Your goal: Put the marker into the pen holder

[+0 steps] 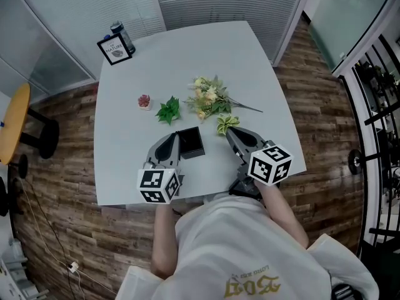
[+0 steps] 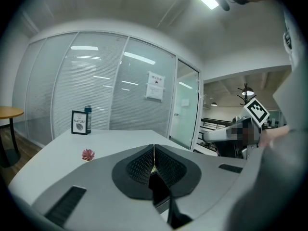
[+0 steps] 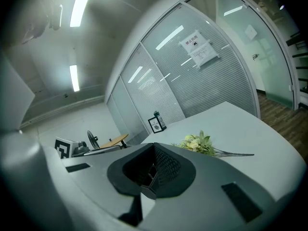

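No marker shows in any view. The black square pen holder (image 1: 190, 142) stands open-topped on the white table (image 1: 125, 167) near the front edge. My left gripper (image 1: 177, 137) points away from me, its tips right beside the holder's left side. In the left gripper view the left gripper (image 2: 154, 155) has its pads pressed together with nothing visible between them. My right gripper (image 1: 227, 132) lies to the holder's right, apart from it. In the right gripper view the right gripper (image 3: 154, 158) also has its pads meeting, with nothing in them.
A bunch of artificial flowers (image 1: 209, 99) and a green sprig (image 1: 169, 110) lie just beyond the holder, with a small pink plant (image 1: 144, 100) to the left. A framed card (image 1: 115, 49) and a bottle (image 1: 123, 35) stand at the far left corner. A round wooden table (image 1: 14, 120) is at the left.
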The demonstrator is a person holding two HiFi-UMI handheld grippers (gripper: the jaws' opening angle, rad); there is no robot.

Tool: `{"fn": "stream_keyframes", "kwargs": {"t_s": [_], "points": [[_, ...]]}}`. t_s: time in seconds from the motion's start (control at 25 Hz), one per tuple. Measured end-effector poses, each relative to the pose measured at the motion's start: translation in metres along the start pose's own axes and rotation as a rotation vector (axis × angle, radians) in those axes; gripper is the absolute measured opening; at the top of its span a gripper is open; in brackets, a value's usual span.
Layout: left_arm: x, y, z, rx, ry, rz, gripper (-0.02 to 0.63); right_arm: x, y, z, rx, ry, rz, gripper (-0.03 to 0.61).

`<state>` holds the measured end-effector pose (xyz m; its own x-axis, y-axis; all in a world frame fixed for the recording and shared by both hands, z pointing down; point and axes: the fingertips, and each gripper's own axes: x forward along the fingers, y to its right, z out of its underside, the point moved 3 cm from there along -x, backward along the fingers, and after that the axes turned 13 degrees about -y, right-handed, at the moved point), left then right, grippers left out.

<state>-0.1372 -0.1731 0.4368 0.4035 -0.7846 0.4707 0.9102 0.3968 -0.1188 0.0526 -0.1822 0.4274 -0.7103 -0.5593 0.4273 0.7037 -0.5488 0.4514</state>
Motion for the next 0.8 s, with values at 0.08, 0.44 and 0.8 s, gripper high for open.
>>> {"fn": "stream_keyframes", "kwargs": {"t_s": [0.08, 0.44, 0.8], "points": [[-0.0004, -0.0003, -0.0005, -0.013, 0.005, 0.006, 0.014, 0.0001, 0.0002, 0.0002, 0.002, -0.004, -0.001, 0.015], [0.0001, -0.0009, 0.0028, -0.037, 0.009, 0.013, 0.014, 0.0003, 0.0016, 0.0033, -0.008, -0.017, 0.001, 0.015], [0.0005, -0.0026, 0.0035, -0.060, 0.013, 0.021, 0.014, -0.0011, 0.0021, 0.0067, -0.006, -0.023, -0.001, 0.015]]}}
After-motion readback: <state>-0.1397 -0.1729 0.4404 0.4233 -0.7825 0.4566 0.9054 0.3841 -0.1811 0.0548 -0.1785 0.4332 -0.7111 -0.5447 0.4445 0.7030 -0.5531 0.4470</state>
